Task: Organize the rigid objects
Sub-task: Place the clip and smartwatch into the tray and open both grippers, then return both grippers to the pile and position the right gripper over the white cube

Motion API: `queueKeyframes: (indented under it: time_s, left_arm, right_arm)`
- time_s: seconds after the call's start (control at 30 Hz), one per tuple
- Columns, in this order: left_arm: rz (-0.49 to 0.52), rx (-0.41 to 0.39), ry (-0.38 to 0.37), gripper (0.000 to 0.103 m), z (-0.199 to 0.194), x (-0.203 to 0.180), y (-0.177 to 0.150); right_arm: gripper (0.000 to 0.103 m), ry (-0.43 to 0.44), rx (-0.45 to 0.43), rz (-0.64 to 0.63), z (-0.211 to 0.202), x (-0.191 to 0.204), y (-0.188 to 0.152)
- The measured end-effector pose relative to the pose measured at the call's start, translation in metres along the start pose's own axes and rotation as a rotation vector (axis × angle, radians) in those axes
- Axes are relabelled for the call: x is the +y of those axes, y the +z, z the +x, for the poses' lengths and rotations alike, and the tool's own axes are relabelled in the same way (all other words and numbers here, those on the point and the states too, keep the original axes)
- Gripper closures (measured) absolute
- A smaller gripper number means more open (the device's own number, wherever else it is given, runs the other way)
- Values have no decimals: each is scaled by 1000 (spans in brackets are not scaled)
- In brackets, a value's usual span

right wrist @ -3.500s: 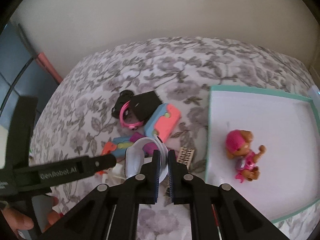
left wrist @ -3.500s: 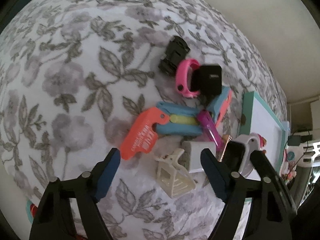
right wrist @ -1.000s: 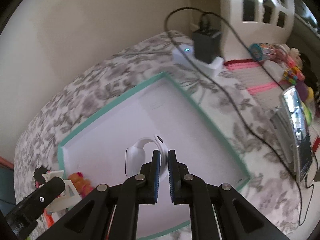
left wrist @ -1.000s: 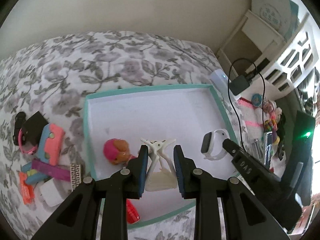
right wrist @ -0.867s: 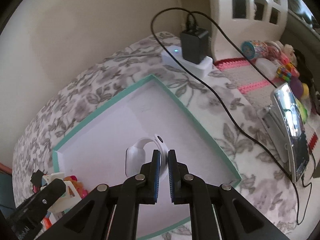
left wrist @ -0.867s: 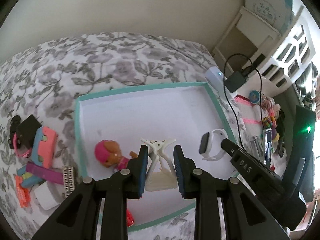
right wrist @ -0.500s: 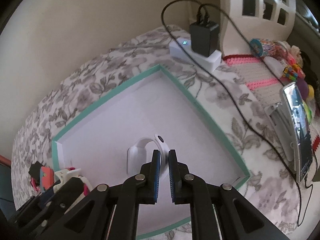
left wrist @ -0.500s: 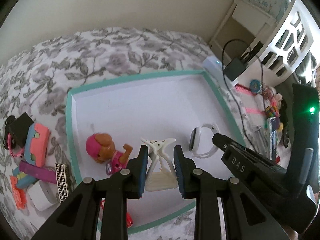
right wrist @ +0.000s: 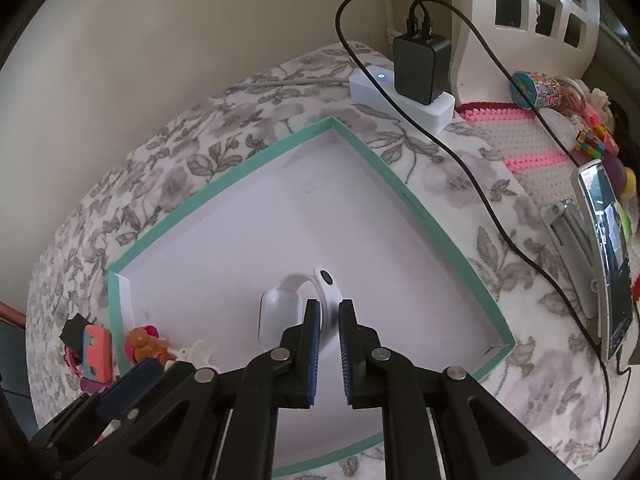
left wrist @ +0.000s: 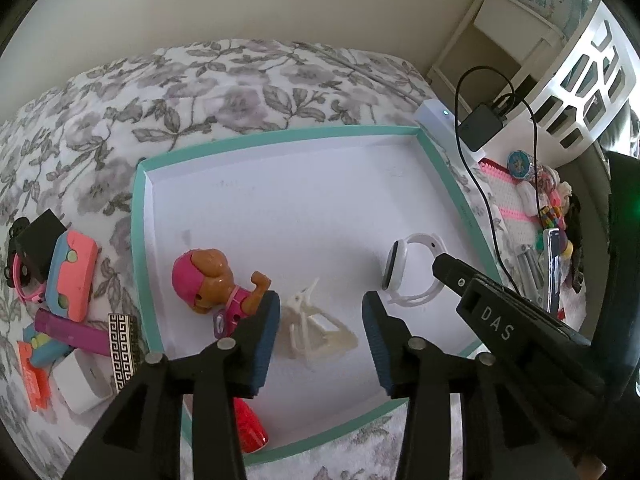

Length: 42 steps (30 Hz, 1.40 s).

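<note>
A teal-rimmed white tray [left wrist: 280,138] lies on the flowered cloth. My left gripper [left wrist: 318,322] is open above a cream hair claw clip [left wrist: 316,334] that lies on the tray floor between its fingers. A pink-helmeted puppy toy [left wrist: 208,280] lies to its left. My right gripper [right wrist: 329,322] is shut on the strap of a white smartwatch [right wrist: 288,304], which rests low over the tray; the watch also shows in the left wrist view [left wrist: 412,268]. The tray also shows in the right wrist view [right wrist: 420,208].
Left of the tray lie a blue-and-coral case [left wrist: 70,270], a black box [left wrist: 38,236], a purple stick [left wrist: 68,332], a patterned strip [left wrist: 122,350] and a white box [left wrist: 82,382]. A red object [left wrist: 248,428] lies by the tray's near rim. A power strip with charger [right wrist: 416,84] and a phone [right wrist: 610,256] are at right.
My left gripper has opened and let go of the hair claw clip, which now lies on its side on the tray floor. My right gripper has lowered the watch towards the tray.
</note>
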<state>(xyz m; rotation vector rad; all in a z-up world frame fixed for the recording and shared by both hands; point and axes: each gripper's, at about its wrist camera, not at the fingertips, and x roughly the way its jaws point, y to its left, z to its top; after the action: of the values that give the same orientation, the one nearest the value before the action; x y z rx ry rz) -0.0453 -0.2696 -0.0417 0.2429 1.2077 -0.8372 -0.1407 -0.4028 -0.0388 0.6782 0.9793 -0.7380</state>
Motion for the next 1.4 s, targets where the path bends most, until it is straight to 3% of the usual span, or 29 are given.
queueKeyframes:
  time_s: [0.27, 0.47, 0.53, 0.67, 0.87, 1.07, 1.13, 1.23, 1.27, 1.4]
  left_arm:
    - [-34, -20, -12, 58, -14, 8, 6]
    - [-120, -54, -8, 49, -30, 37, 12]
    - [-150, -66, 15, 48, -36, 49, 14]
    - [-187, -80, 68, 40, -43, 67, 16]
    - [-234, -104, 146, 26, -49, 94, 15]
    - [-268, -111, 200, 23, -52, 113, 13]
    - [-283, -117, 217, 13, -55, 120, 12]
    - [-299, -126, 242, 13, -58, 128, 12]
    - [-334, -100, 299, 13, -60, 130, 11]
    - [-343, -106, 346, 12, -67, 142, 9]
  right_arm:
    - [91, 0, -14, -13, -4, 2, 1]
    - [64, -14, -14, -25, -3, 5, 0]
    - [61, -15, -18, -33, -3, 7, 0]
    - [41, -30, -25, -64, -4, 13, 0]
    - [36, -29, -40, -142, -4, 30, -5]
    - [25, -20, -62, -182, -6, 42, -9]
    - [22, -16, -72, -186, -8, 44, -10]
    - [17, 17, -83, -176, -10, 48, -11]
    - [16, 34, -84, -174, -11, 50, -12]
    - [6, 62, -88, -202, -13, 63, -16]
